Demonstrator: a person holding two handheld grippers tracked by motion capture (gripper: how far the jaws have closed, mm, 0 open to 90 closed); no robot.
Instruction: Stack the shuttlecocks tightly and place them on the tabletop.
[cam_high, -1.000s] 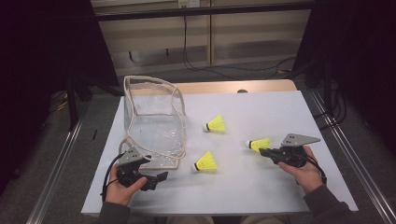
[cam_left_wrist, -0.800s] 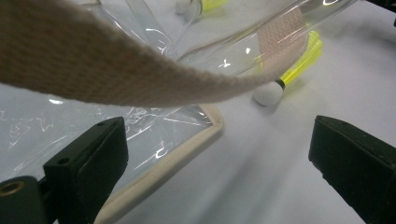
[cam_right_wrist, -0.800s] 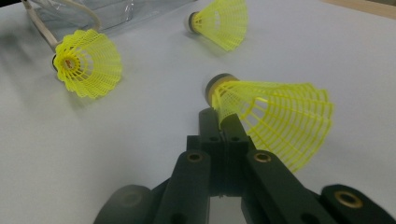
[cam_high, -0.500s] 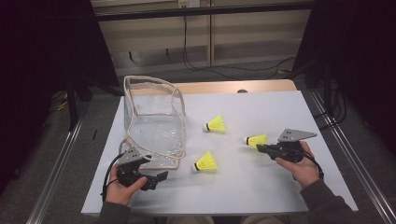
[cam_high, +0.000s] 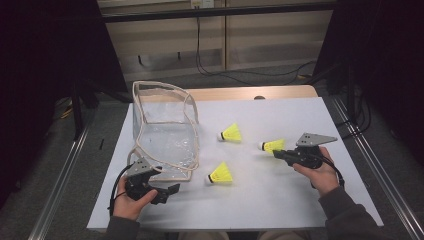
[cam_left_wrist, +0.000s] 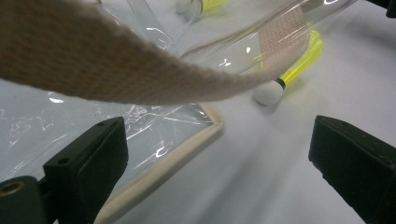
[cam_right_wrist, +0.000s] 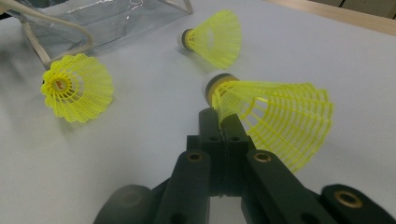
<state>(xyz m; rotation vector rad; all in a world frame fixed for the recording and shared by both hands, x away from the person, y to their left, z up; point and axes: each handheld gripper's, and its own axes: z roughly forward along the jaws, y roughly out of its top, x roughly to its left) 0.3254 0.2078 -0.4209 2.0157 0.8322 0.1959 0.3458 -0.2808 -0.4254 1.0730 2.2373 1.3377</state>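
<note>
Three yellow mesh shuttlecocks are out on the white table (cam_high: 260, 200). My right gripper (cam_high: 278, 153) is shut on the skirt edge of one shuttlecock (cam_high: 272, 145), its cork pointing away from the hand; in the right gripper view the closed jaws (cam_right_wrist: 223, 122) pinch the mesh of that shuttlecock (cam_right_wrist: 275, 119). A second shuttlecock (cam_high: 231, 133) lies farther back and a third (cam_high: 220, 173) lies nearer, beside the clear bag (cam_high: 165, 135). My left gripper (cam_high: 170, 192) is open at the bag's near corner, holding nothing; between its jaws (cam_left_wrist: 219, 154) runs the beige bag rim (cam_left_wrist: 187, 149).
The bag's beige strap (cam_left_wrist: 93, 60) arcs across the top of the left gripper view, with a shuttlecock cork (cam_left_wrist: 267, 92) just past the bag's wall. A wooden strip (cam_high: 240, 93) borders the table's far edge. Metal rails (cam_high: 380, 175) run along both sides.
My right gripper has drifted slightly away from the person and leftward with the shuttlecock still in it. The left gripper and the other two shuttlecocks have stayed put.
</note>
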